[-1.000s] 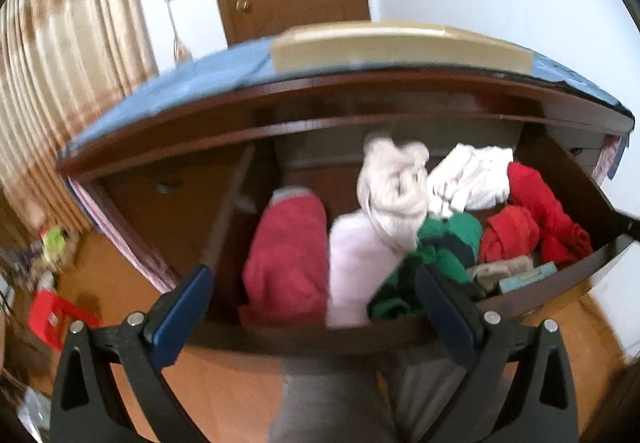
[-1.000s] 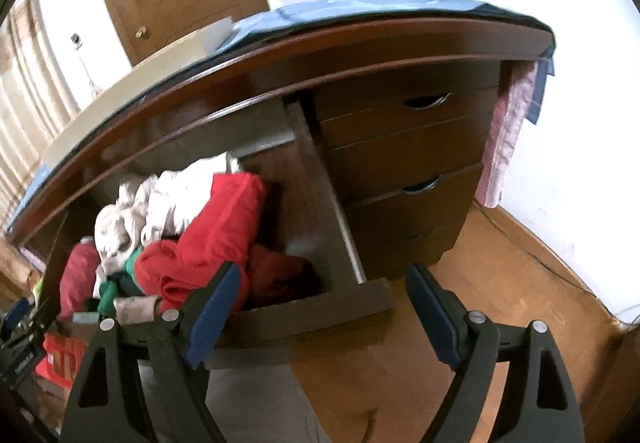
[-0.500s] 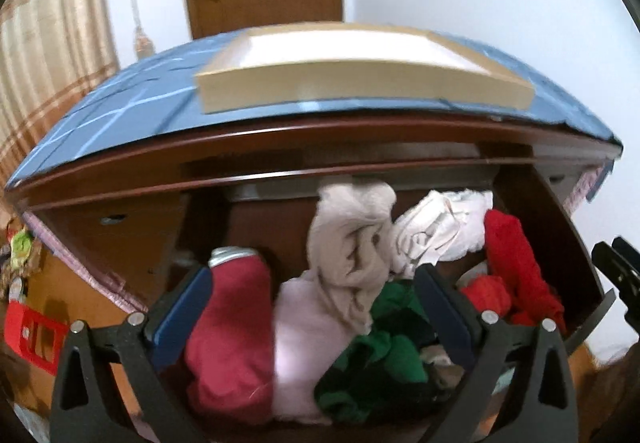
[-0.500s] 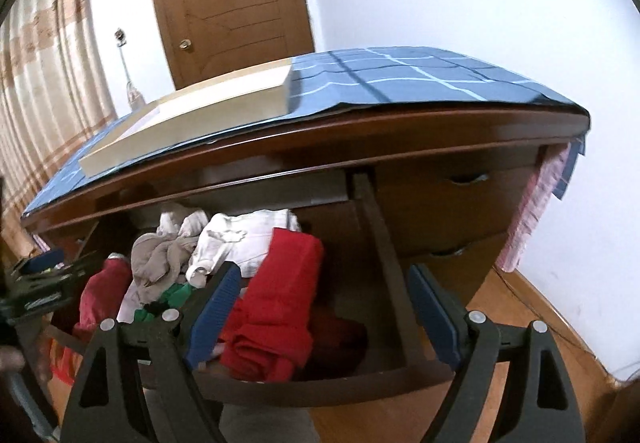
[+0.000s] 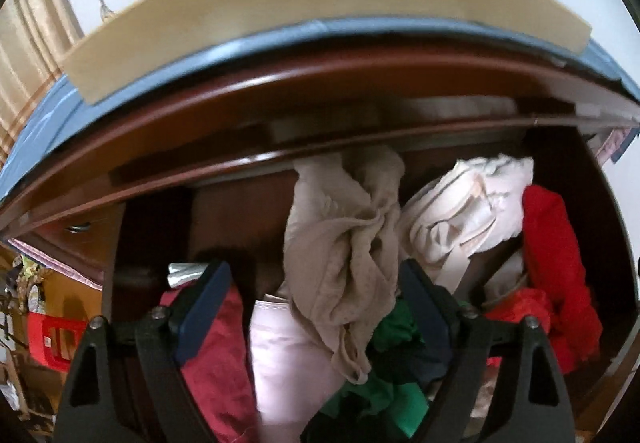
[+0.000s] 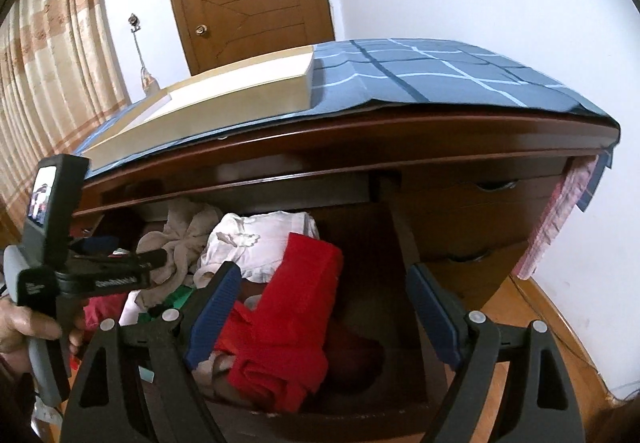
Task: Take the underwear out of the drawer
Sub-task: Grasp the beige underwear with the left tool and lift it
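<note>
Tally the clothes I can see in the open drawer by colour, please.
Red: 3, the bright red folded piece, the crumpled red one and the dark red one
Beige: 1
White: 1
Pale pink: 1
Green: 1
Total: 7 visible; more may be buried.

Underwear (image 5: 344, 251) heaped in the open drawer (image 6: 404, 283) — flat box (image 6: 224, 103) on the top above.

Open drawer (image 5: 152, 243): beige underwear (image 5: 344, 243) is framed between the wide-set pads of the left claw (image 5: 316, 307), jaws lately narrowing, seemingly untouched; red, pink, green garments are noted beside.
</note>
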{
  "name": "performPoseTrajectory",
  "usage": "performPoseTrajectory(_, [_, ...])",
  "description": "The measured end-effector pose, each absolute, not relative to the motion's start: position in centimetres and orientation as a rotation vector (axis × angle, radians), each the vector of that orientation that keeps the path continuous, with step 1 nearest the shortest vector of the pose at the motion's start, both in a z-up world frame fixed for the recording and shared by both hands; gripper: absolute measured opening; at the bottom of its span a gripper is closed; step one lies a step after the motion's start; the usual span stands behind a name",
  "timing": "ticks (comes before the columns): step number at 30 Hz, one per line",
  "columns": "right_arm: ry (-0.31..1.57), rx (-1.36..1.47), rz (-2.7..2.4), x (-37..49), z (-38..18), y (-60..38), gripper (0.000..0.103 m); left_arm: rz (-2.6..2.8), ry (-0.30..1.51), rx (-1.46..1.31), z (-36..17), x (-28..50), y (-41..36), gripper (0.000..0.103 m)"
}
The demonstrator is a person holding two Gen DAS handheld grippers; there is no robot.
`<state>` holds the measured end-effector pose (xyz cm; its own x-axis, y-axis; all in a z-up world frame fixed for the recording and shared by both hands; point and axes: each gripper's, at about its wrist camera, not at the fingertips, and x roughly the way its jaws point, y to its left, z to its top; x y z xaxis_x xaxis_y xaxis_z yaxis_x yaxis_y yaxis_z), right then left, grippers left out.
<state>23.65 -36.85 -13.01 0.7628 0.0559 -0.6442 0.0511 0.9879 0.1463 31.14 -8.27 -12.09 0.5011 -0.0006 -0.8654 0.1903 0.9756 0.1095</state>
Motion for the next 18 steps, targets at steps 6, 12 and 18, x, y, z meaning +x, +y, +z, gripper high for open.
performPoseTrajectory(6, [0.727, 0.13, 0.025, 24.7, -12.9, -36.4, 0.086, -0.116, 1.081, 0.315, -13.1, 32.4, -10.3, 0.087])
performPoseTrajectory(12, [0.74, 0.126, 0.026, 25.2, -12.8, -36.7, 0.086, -0.141, 1.188, 0.218, -14.0, 33.8, -10.0, 0.069])
performPoseTrajectory(18, [0.767, 0.067, 0.08, 26.6, -12.5, -36.3, 0.086, -0.176, 1.22, 0.165, -13.9, 34.1, -9.9, 0.045])
